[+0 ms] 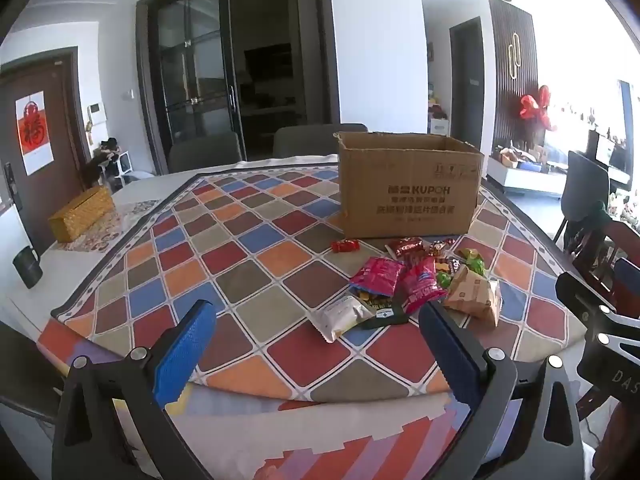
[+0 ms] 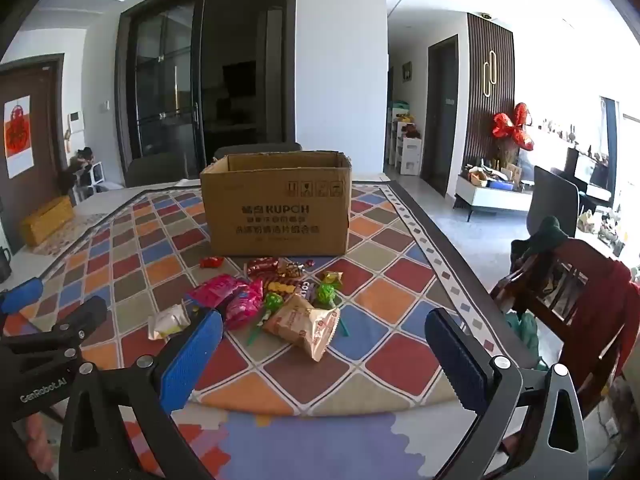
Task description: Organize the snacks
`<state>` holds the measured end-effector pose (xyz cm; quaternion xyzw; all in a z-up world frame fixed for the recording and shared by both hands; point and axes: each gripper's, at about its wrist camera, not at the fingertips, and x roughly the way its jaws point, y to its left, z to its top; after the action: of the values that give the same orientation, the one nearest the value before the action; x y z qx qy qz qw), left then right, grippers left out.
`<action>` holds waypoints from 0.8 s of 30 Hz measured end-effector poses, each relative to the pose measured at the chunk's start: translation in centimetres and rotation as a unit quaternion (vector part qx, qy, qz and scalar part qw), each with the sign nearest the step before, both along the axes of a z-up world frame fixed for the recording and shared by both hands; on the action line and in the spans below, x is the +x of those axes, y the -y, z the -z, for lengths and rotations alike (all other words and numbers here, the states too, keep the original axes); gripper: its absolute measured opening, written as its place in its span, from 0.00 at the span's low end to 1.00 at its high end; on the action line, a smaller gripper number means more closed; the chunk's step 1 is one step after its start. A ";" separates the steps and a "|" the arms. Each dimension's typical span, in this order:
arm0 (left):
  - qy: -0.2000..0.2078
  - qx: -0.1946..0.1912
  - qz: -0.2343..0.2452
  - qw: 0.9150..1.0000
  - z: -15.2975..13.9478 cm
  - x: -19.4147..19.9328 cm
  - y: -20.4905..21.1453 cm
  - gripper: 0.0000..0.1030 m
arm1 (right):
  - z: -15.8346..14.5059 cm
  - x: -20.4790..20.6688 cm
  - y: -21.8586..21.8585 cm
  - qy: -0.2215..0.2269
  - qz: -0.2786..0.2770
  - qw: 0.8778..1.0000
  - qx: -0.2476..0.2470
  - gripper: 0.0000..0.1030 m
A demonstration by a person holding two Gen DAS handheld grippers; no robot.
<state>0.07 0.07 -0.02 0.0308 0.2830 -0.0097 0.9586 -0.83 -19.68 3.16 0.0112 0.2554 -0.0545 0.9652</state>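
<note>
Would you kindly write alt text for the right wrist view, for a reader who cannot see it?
The open, empty right gripper points at a pile of wrapped snacks on a checkered tablecloth, with an open-topped cardboard box just behind the pile. The left gripper shows at the left edge, and a wooden chair stands to the right of the table.

A cardboard box [image 2: 276, 204] stands on the tablecloth [image 2: 132, 280], far from the near edge. A pile of snack packets [image 2: 272, 300] lies just in front of it. A woven box [image 1: 80, 216] sits far left. A wooden chair [image 2: 568, 280] stands right of the table.
</note>
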 end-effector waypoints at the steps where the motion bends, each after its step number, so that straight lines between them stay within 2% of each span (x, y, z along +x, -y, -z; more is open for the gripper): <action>1: 0.002 0.008 -0.003 1.000 0.0 0.0 0.2 1.00 | 0.0 0.0 0.0 0.000 0.000 1.000 0.000 1.00; 5: -0.001 0.012 0.000 1.000 0.2 -0.3 0.6 1.00 | 0.0 -0.1 0.0 0.003 0.001 1.000 -0.004 1.00; 11: -0.004 -0.007 0.008 1.000 0.1 -0.6 -0.1 1.00 | 0.0 -0.1 0.0 0.001 0.000 1.000 -0.004 1.00; 24: 0.006 -0.004 0.011 1.000 -0.2 -0.9 0.0 1.00 | 0.0 -0.2 -0.6 0.004 -0.005 1.000 -0.001 1.00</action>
<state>-0.82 0.11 0.22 0.0306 0.2769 -0.0212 0.9602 -0.98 -19.08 3.15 0.0088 0.2519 -0.0503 0.9664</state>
